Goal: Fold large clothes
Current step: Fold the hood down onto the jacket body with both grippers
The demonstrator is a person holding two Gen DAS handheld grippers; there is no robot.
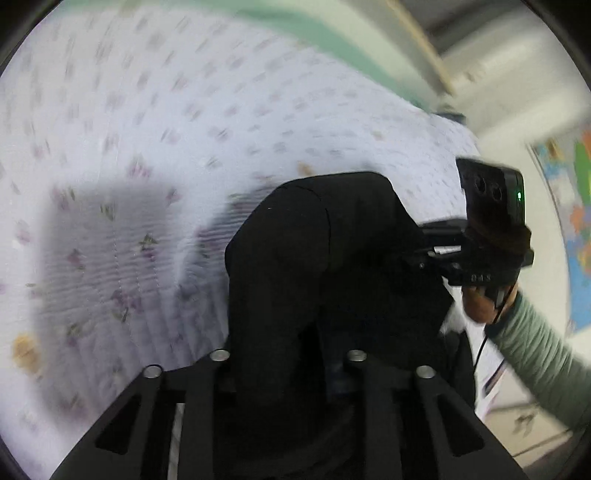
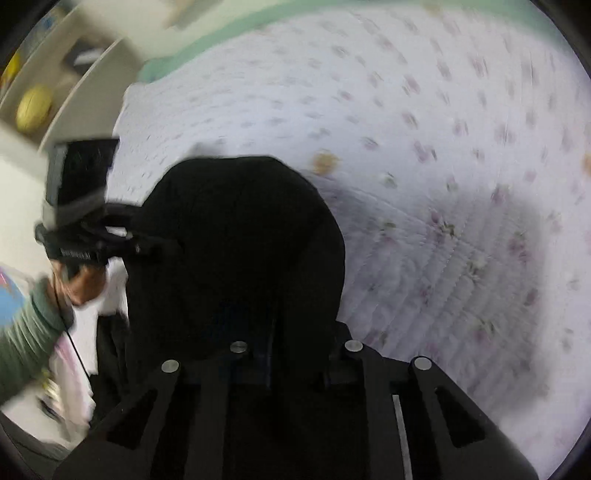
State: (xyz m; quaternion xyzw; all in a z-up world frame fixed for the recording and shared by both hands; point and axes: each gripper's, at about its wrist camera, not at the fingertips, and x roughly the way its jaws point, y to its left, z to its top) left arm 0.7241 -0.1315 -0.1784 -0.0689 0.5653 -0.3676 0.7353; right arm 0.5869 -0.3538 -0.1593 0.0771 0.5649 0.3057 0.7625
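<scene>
Two grippers of mine are up over the bed, and a black garment [image 1: 314, 258] hangs bunched between them. From my left wrist camera the dark cloth fills the middle of the view, draped over the front of my left gripper [image 1: 288, 365] so that my fingers are buried in it; I cannot tell whether they are clenched or released, though the cloth seems to hang from them. Off to the right in that view I see my right gripper [image 1: 443, 254], its tips sunk into the edge of the same garment, with my right hand [image 1: 480, 302] below it and a green ribbed sleeve [image 1: 535, 354] running out to the frame edge.

From the right wrist camera the picture mirrors this: the black garment [image 2: 240, 251] rises as a rounded hump in front of my right gripper [image 2: 295, 354], hiding those fingers too, so their state is not clear to me. My left gripper [image 2: 122, 240] sits at the left with its tips in the cloth, and my left hand [image 2: 85, 284] is under it.

Beneath everything lies the bed's white quilt [image 1: 147, 129] with small purple flower prints, and the garment's shadow falls across it. A pale green bed edge [image 1: 314, 29] runs along the far side. Everything is smeared with motion blur.
</scene>
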